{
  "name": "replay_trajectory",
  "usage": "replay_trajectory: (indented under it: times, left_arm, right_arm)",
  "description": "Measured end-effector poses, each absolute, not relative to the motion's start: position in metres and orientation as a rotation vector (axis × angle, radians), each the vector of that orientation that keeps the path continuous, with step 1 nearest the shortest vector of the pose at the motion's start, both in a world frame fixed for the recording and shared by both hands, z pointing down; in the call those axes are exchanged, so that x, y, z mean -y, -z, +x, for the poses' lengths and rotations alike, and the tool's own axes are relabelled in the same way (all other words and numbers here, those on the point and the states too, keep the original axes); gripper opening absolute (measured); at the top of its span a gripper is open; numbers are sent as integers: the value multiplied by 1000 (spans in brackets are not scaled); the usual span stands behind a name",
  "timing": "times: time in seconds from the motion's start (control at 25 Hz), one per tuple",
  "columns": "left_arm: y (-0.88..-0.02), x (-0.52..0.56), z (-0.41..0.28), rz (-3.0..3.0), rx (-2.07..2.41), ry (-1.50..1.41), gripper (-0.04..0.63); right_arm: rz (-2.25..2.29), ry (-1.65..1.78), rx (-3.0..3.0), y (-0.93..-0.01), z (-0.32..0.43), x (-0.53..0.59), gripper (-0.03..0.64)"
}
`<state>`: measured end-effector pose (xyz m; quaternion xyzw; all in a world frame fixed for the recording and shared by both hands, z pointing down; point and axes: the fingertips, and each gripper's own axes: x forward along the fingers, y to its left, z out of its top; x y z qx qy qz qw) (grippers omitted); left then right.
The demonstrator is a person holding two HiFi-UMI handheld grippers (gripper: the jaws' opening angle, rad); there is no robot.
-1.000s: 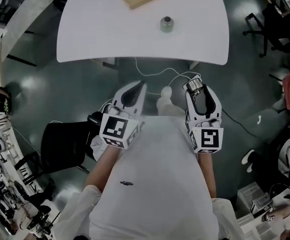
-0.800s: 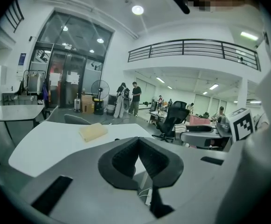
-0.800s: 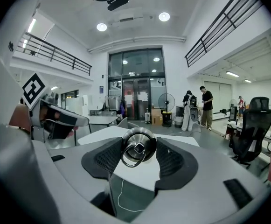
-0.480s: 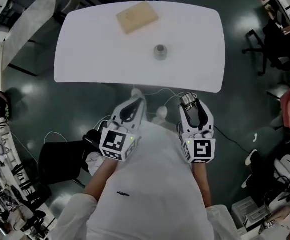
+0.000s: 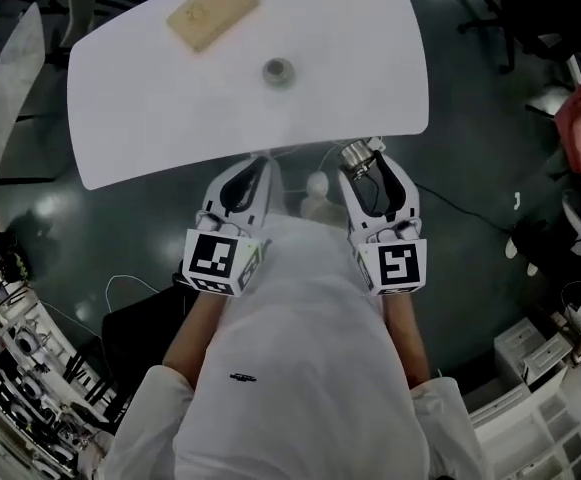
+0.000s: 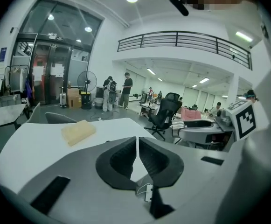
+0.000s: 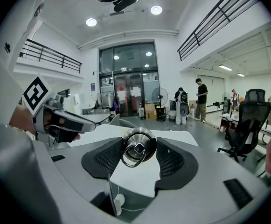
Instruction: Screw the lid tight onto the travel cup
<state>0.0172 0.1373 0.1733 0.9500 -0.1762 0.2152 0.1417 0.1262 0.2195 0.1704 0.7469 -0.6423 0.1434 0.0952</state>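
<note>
- right gripper [image 5: 361,160]: jaws clamped on the lid [image 7: 138,146], just off the worktop's [image 5: 350,58] near edge
- left gripper [image 5: 258,164]: jaws closed, nothing in them
- travel cup [image 5: 278,70] stands mid-worktop, near a tan block [image 5: 213,11]

The travel cup [image 5: 278,70] is a small round metal vessel standing upright near the middle of the white table [image 5: 150,118], its dark mouth uncovered. The lid [image 7: 138,146], a shiny round metal cap with a loose wire ring on its top, is clamped on its sides between the jaws of the right gripper [image 7: 138,149], just off the table's near edge, well apart from the cup.
</note>
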Motion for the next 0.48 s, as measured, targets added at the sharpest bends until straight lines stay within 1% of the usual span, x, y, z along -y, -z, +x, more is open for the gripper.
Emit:
replay_trajectory:
  times: [0.36, 0.44, 0.48]
  left_arm:
    - [-202, -121, 35, 2742, 424, -657, 11]
    - [-210, -102, 34, 2743, 394, -672, 68]
    - [-216, -89, 34, 2743, 382, -680, 79]
  right_arm:
    - [2171, -439, 1877, -180, 137, -198, 222]
    - [2135, -444, 1882, -182, 131, -175, 222]
    - [2114, -456, 1883, -187, 129, -161, 223]
